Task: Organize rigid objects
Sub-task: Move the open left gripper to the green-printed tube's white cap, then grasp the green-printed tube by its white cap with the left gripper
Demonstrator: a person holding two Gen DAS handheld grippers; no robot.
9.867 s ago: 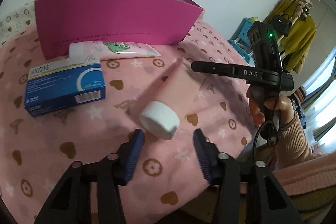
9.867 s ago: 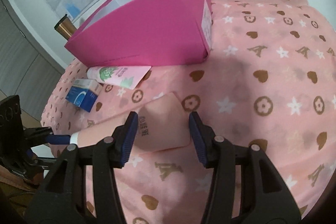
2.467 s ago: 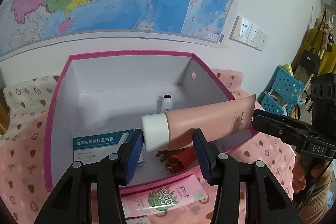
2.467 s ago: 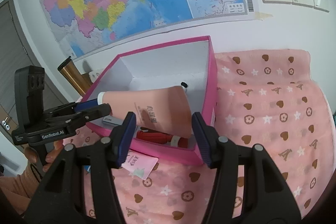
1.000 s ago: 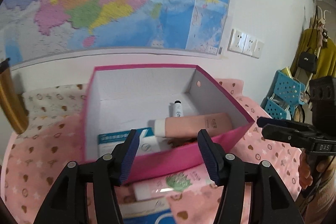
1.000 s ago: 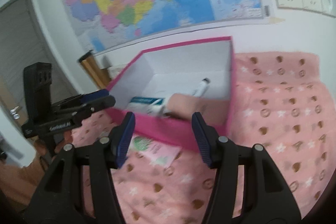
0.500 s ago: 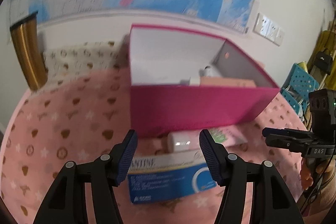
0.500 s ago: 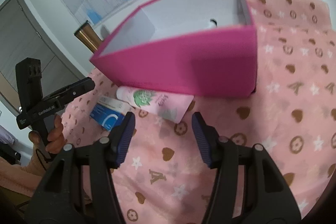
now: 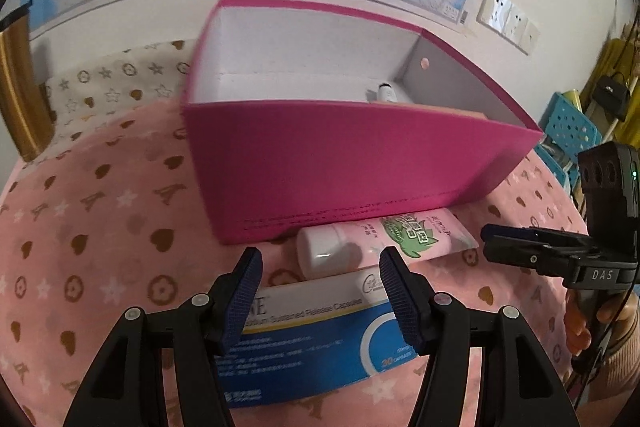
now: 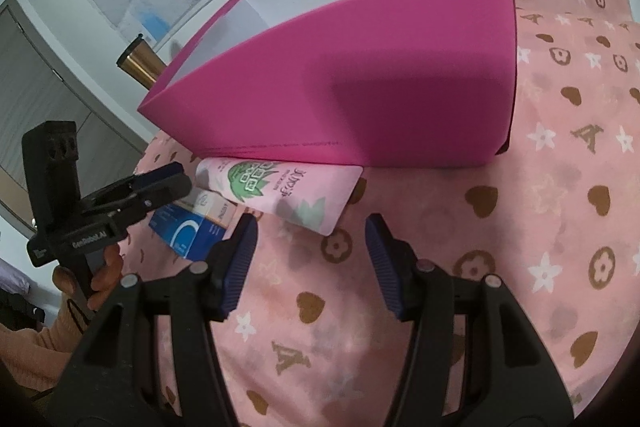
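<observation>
Left claw (image 9: pixel 320 277): jaws apart, nothing between the pads; it points down at the cloth.
Right claw (image 10: pixel 310 245): jaws apart, nothing held.
Tube (image 9: pixel 384 241): lies flat just ahead of the left claw, white cap toward its left pad, crimped tail toward the right claw; it touches the foot of the bin's front wall.
Carton (image 9: pixel 316 339): blue and white, flat on the cloth directly under the left claw's pads, nearer than the tube.
Bin (image 9: pixel 360 163): pink, open-topped, beyond both items; a small bottle tip shows inside.
Step in hand (judged): pick the next loose item for the bin.
Method, carton: span its short sides with the left claw; the present gap looks too narrow for its length, so turn the wrist or widen first.
Method, tube: grip the cap end, not the soft body.
Risk: the tube is tucked against the bin wall; draw it clear before lifting.
Clearance: keep the claws apart over the bin.
</observation>
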